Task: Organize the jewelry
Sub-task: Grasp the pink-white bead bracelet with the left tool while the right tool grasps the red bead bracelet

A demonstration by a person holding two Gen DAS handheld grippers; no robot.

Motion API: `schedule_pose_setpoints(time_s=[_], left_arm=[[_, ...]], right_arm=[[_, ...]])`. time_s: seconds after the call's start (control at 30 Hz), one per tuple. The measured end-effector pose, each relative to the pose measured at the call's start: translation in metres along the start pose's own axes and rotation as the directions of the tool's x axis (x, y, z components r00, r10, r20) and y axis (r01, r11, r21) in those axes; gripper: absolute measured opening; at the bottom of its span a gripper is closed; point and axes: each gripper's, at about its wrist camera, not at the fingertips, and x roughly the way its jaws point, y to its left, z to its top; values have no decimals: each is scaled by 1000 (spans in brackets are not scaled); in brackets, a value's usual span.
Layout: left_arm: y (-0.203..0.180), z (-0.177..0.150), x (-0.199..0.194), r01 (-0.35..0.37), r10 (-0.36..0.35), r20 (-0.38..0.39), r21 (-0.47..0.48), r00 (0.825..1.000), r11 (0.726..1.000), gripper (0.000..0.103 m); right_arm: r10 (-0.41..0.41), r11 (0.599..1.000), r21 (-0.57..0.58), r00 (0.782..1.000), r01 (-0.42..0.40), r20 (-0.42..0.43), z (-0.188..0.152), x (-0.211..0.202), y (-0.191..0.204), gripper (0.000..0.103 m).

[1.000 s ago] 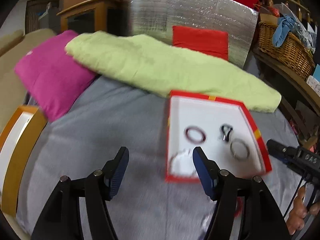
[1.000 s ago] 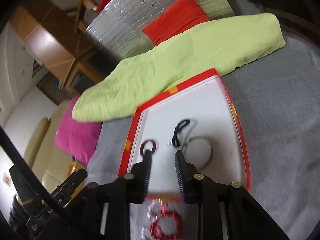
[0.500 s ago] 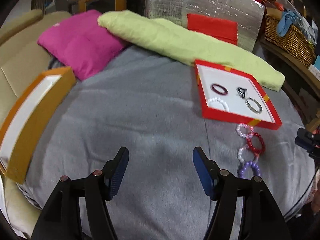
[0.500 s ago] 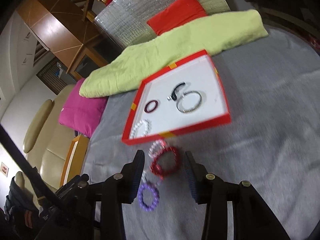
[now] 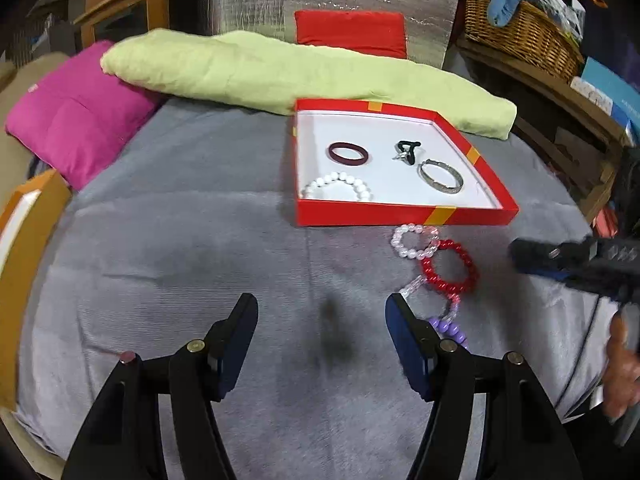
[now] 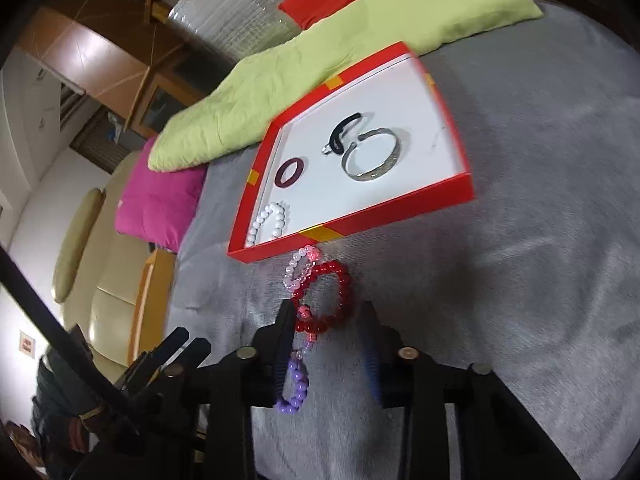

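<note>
The left gripper [image 5: 322,334] hangs over the grey blanket [image 5: 180,240] with its two blue fingers wide apart. Nothing is between them, only bare blanket. It holds nothing.

The right gripper [image 6: 326,326] sits just in front of the red box [image 6: 360,220]. Its jaws have just been closing, and now the gap is quite narrow. The near part of the red bead bracelet [image 6: 326,298] lies between the fingers. I cannot tell if the fingers press on it yet. The left finger also seems to cover part of the bead chain.

The red box is low and flat, with a white floor inside and little yellow marks on its rim. It lies on the blanket, just in front of the long green pillow [image 5: 280,72]. Four things are in the box. A dark red ring bracelet [image 5: 348,153] is near the back left. A white bead bracelet [image 5: 338,186] is by the front left wall. A small black piece [image 5: 406,151] is near the middle, and a silver bangle [image 5: 440,176] is just to the right of it.

Outside the box, right by its front wall, lies a row of bead bracelets that touch each other. First comes a pale pink bracelet [image 5: 414,240], touching the box. Then the red one. Then a see-through pink bracelet [image 5: 452,304]. Last is a purple bracelet [image 6: 294,388], the farthest from the box.
</note>
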Motion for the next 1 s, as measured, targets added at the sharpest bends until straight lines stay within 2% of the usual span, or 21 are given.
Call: schedule_pose_setpoints(time_s=[0.03, 0.1, 0.17, 0.23, 0.33, 0.43, 0.53, 0.63, 0.7, 0.73, 0.8, 0.83, 0.97, 1.0], left_arm=[[0, 1, 1, 6, -6, 1, -5, 1000, 1000, 67], [-2, 4, 3, 10, -10, 6, -4, 1000, 1000, 67], [-2, 6, 5, 19, -19, 10, 0, 1000, 1000, 67], [-3, 7, 8, 35, -35, 4, 1, 999, 999, 66], [-5, 10, 12, 73, -73, -6, -2, 997, 997, 62], [-7, 12, 19, 99, -99, -25, -17, 995, 995, 61], [-11, 16, 28, 129, -130, -44, -32, 991, 991, 54], [-15, 20, 32, 126, -128, -48, -54, 991, 991, 54], [-14, 21, 32, 121, -124, -43, -64, 991, 991, 54], [-14, 22, 32, 114, -116, -38, -71, 992, 991, 54], [-10, 24, 33, 109, -112, -38, -84, 993, 990, 54], [-8, 24, 33, 107, -111, -40, -89, 993, 990, 54], [-2, 25, 37, 104, -109, -50, -91, 993, 990, 54], [0, 25, 38, 104, -109, -52, -93, 993, 990, 54]], right_arm=[[-13, 1000, -6, 1000, 13, -4, 1, 4, 2, 30], [-44, 999, -31, 999, 43, -17, 3, 17, 6, 21], [-105, 993, -64, 994, 103, -24, 3, 29, 8, 17], [-133, 988, -92, 990, 128, -45, 0, 40, 10, 7], [-171, 974, -154, 985, 169, -5, -3, 38, 15, 0], [-187, 969, -153, 981, 192, 45, -1, 20, 12, 0], [-175, 978, -103, 982, 181, 65, 3, 4, 0, 0], [-81, 995, -49, 997, 82, 20, 8, 4, -8, 4], [-58, 998, -38, 998, 58, 1, 9, 11, -2, 5], [-62, 997, -48, 998, 62, 1, 9, 13, 2, 6], [-80, 993, -83, 997, 79, -1, 8, 22, 13, 19], [-94, 991, -98, 996, 93, -7, 7, 27, 17, 21], [-180, 972, -157, 983, 173, -29, 1, 55, 23, 22], [-197, 965, -181, 980, 191, -15, 1, 58, 26, 18]])
